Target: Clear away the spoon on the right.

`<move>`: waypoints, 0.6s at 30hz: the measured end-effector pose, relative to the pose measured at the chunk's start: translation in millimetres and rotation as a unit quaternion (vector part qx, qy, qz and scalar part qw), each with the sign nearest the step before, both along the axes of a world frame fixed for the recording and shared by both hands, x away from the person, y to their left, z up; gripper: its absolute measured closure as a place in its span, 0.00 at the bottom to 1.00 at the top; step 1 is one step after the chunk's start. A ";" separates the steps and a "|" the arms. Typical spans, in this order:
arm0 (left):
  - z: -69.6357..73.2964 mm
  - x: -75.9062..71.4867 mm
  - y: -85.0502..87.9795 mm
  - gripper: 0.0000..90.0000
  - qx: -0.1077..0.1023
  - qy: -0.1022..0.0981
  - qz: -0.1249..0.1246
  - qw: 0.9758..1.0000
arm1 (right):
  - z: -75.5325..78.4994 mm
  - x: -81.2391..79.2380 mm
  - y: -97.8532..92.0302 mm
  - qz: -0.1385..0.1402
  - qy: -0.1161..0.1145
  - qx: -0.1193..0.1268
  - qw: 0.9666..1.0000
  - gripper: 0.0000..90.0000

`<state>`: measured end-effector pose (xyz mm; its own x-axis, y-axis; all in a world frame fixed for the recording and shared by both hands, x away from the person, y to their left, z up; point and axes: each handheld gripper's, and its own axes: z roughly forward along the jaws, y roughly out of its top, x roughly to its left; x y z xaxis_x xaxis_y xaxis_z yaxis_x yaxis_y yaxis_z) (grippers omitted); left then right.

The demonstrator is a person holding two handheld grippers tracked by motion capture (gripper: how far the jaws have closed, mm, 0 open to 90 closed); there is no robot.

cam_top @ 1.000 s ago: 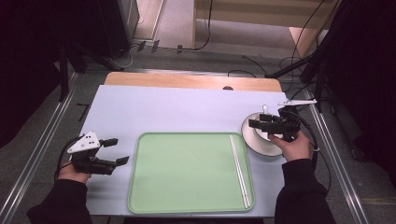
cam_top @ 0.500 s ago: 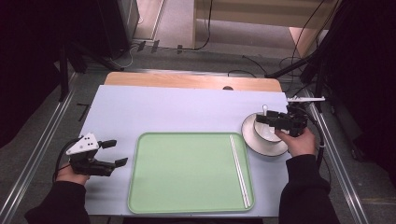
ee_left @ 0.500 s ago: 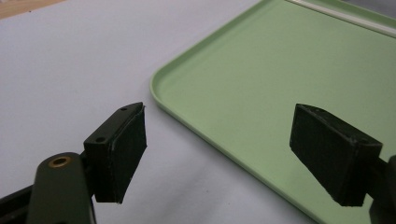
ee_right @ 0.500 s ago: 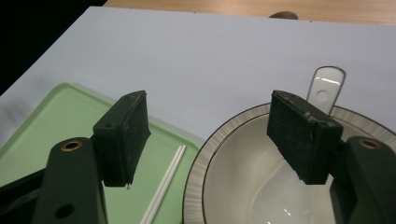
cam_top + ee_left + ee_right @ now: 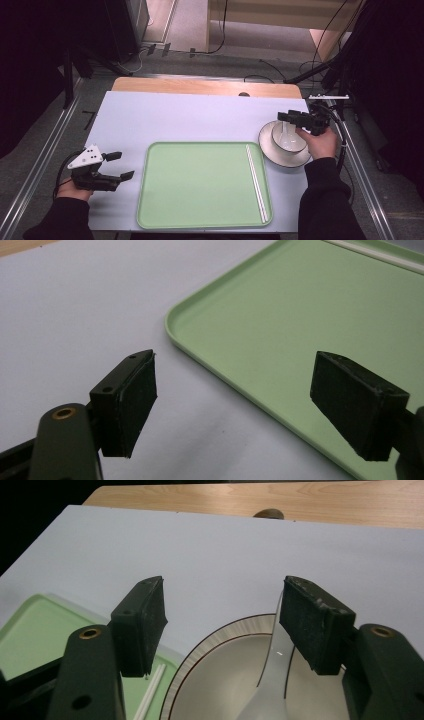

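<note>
Right gripper (image 5: 295, 120): held over the far side of a white bowl (image 5: 288, 139) at the right edge of the table. Its jaws have just been closing a little but stand wide apart; nothing is pinched between them. In the right gripper view the pads (image 5: 315, 625) flank the handle of a white spoon (image 5: 274, 675) that rests in the bowl, the handle running up close to the right-hand pad; contact cannot be confirmed from this angle, probably a small gap.

The bowl sits on a white plate (image 5: 267, 150) with a thin dark rim line. The plate lies on the pale table cover (image 5: 190, 120), just beside the right edge of the green tray (image 5: 200, 185).

Tray: flat, rounded corners, at the near centre of the table. A pair of white chopsticks (image 5: 256, 182) lies inside along its right side, roughly parallel to that edge.

Left gripper (image 5: 117, 166): low over the table cover at the near left, just beside the tray's left edge, pointing toward the tray. Jaws spread wide with nothing between them; the left gripper view shows the tray's corner (image 5: 172, 322) between the pads.
</note>
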<state>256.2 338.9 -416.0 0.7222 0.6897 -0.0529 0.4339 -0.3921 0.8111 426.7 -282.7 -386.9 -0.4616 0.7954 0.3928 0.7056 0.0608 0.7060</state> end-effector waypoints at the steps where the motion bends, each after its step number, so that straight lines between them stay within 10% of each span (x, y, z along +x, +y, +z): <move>1: 0.0 -0.7 0.5 0.21 0.000 0.000 0.002 1.000 | -0.7 1.4 -0.9 -0.003 -0.003 0.000 1.000 0.40; 18: -1.9 -8.1 8.2 0.21 0.002 0.003 0.015 1.000 | -33.7 30.0 -6.3 -0.032 0.039 -0.016 0.999 0.58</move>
<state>248.1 347.1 -417.9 0.7011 0.7110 -0.0545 0.4498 -0.3816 0.8075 456.7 -289.0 -420.5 -0.3787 0.8351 0.3991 0.7613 0.0358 0.6475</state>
